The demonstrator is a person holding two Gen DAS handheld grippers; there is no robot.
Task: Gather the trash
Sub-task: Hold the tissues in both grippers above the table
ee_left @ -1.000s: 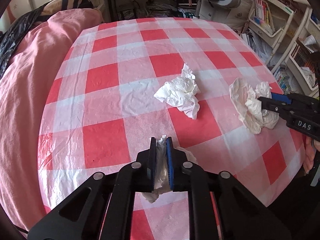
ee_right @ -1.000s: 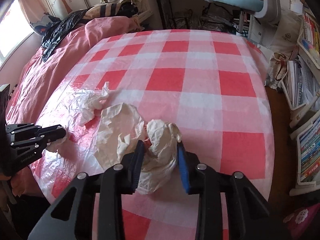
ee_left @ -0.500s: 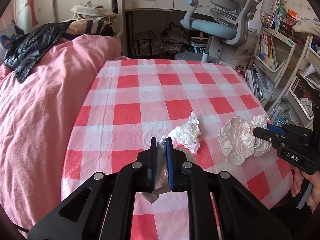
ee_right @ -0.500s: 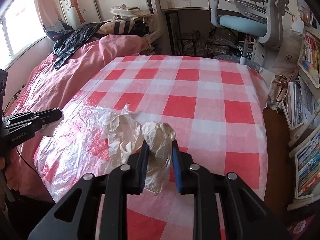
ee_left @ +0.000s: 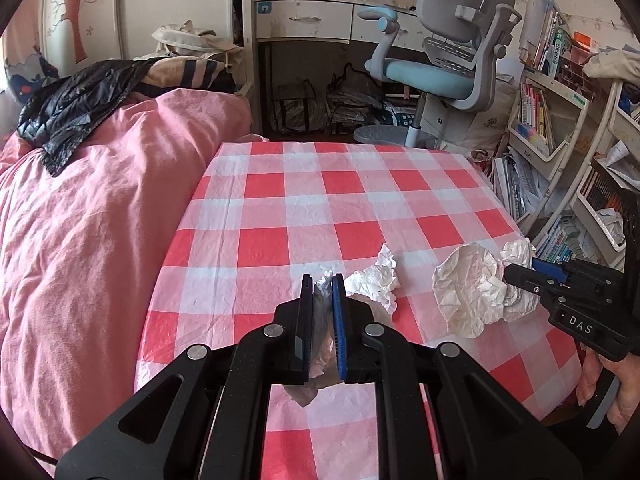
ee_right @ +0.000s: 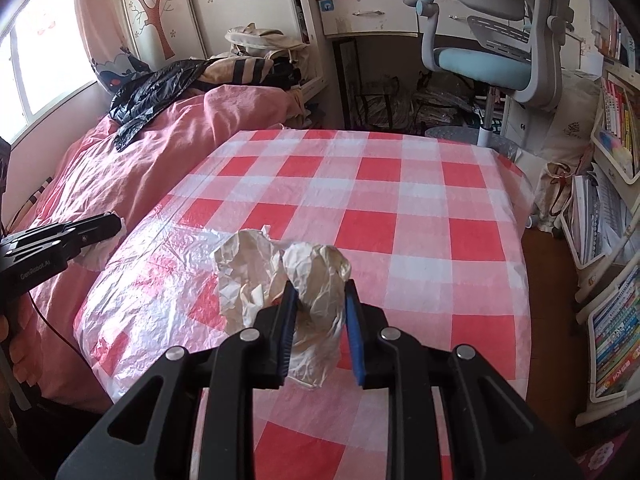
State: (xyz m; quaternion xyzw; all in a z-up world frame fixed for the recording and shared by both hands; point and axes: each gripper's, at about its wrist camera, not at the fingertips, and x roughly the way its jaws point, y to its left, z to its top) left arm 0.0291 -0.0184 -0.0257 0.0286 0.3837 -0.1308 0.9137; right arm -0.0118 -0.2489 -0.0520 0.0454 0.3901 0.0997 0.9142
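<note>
While marked "DAS", right gripper (ee_right: 320,300) jaws clamp crumpled paper (ee_right: 316,280); left gripper (ee_left: 322,296) jaws pinch tissue (ee_left: 322,320)

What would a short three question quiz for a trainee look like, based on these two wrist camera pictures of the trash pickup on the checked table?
1. True or false: the left gripper is shut on a tissue scrap.
2. Multiple choice: what does the right gripper grip? A) a book B) a crumpled paper wad C) a black jacket
3. Fill in: in the left wrist view, a loose crumpled tissue lies just beyond the left gripper, over the ______ tablecloth.

Key
1. True: its jaws pinch the scrap between them.
2. B; a wider sheet of the same paper spreads to the wad's left.
3. Red and white checked.
</note>
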